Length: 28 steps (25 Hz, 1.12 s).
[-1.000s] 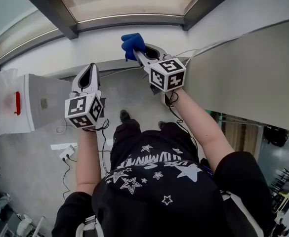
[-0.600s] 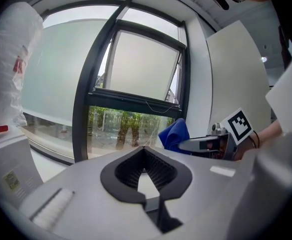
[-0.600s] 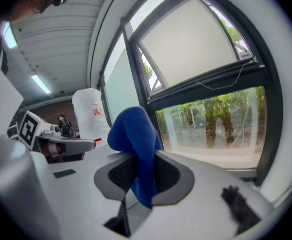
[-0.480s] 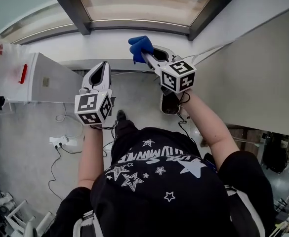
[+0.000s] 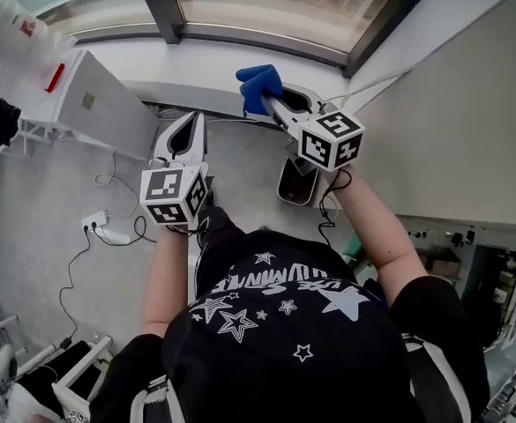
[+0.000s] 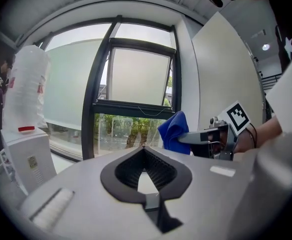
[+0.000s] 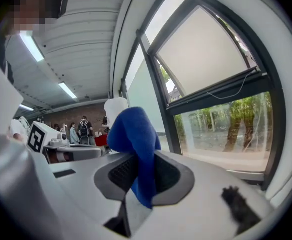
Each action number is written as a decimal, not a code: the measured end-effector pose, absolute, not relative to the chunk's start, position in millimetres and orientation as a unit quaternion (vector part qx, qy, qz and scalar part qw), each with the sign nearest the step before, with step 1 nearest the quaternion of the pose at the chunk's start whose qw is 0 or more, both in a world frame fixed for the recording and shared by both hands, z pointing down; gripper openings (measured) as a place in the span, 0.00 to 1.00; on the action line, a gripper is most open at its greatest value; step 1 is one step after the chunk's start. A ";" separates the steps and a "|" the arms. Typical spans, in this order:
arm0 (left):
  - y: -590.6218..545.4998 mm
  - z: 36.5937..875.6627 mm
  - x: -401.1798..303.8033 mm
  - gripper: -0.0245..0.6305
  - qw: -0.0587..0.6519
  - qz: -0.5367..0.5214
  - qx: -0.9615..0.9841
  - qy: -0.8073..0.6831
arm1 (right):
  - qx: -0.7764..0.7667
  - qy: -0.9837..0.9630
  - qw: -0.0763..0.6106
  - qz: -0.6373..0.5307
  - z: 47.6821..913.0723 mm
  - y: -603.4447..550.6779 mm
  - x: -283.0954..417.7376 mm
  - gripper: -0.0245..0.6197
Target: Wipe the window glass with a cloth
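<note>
A blue cloth [image 5: 258,85] is bunched in my right gripper [image 5: 269,101], which is shut on it and held up in front of the sill below the window glass [image 5: 266,3]. In the right gripper view the cloth [image 7: 134,134] hangs folded between the jaws, with the glass [image 7: 225,124] to the right. My left gripper [image 5: 190,120] is lower and to the left, shut with nothing in it. The left gripper view has its closed tips [image 6: 144,147] aimed at the lower pane [image 6: 131,131], with the cloth [image 6: 174,131] off to the right.
A white appliance [image 5: 90,104] stands at the left by the window. A power strip [image 5: 103,227] and cables lie on the floor. A dark oval object [image 5: 295,181] sits under my right forearm. A white wall [image 5: 452,104] runs along the right. People [image 7: 83,129] stand far behind.
The head view has swung, so the window frame and white appliance sit differently. Both grippers show slightly lower and further right. The cloth stays clamped; the left gripper stays shut.
</note>
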<state>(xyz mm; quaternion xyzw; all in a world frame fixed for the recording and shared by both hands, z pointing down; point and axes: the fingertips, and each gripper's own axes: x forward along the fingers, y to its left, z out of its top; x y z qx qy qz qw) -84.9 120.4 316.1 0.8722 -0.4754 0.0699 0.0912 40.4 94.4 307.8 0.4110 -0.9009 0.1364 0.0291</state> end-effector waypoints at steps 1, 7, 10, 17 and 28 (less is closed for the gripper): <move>132.9 317.8 -82.7 0.05 0.093 0.071 0.870 -0.479 | 0.405 -0.904 0.030 0.137 308.3 104.3 40.7 0.15; 187.3 311.5 -69.1 0.05 0.091 0.067 0.856 -0.504 | 0.377 -0.917 0.018 0.131 298.6 148.5 56.1 0.15; 205.7 304.0 -61.9 0.05 0.082 0.070 0.853 -0.510 | 0.380 -0.916 0.000 0.131 291.8 158.7 70.7 0.15; 235.9 296.3 -71.2 0.05 0.082 0.070 0.838 -0.535 | 0.381 -0.915 -0.010 0.129 283.1 178.4 85.0 0.15; 273.1 303.9 -58.1 0.05 0.101 0.074 0.844 -0.522 | 0.382 -0.912 0.000 0.151 295.6 228.5 91.6 0.15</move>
